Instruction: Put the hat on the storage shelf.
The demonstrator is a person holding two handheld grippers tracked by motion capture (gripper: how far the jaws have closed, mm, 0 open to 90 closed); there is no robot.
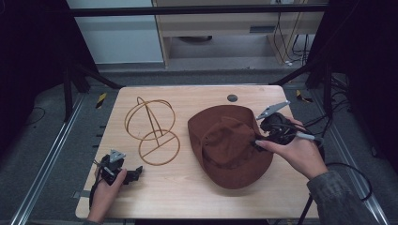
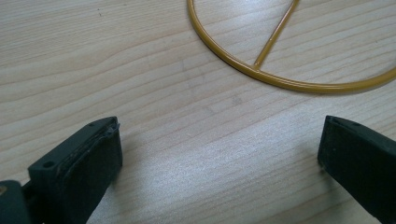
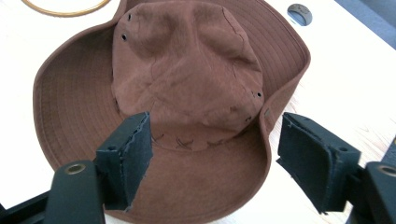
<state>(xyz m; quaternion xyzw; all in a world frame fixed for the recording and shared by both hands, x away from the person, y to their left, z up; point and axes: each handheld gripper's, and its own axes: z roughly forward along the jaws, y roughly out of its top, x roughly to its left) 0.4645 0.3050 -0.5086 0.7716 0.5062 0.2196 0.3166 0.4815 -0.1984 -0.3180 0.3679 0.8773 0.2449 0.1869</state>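
High view puts your left tongs nearest you, at the near left of the tabletop, jaws spread wide with nothing between them; in the left gripper view only bare wood lies between the pads, with the base ring of the wire hat stand just beyond. Keep that hand parked where it is so it stays out of the way.

Your right tongs sit at the right edge of the brown hat, which lies crown up on the right half of the tabletop, close beside the stand but apart from it. In the right gripper view the jaws stand fairly wide and grip nothing: the left pad hangs over the brim near the stitched band, the right pad sits outside the upturned brim edge, so the brim rim lies between them without being pinched.

The step looks like taking hold of the brim to lift the hat. To do it well, bring the pads onto the brim itself rather than the soft crown, and close fully before you lift, since the fabric is floppy and may sag or slip out of a shallow bite.

Farther off, the wire hat stand stands upright left of the hat, its top hoop open. Carry the hat high enough to pass over that hoop, or you may knock the light frame over. A small dark round grommet sits near the far edge, clear of the path.
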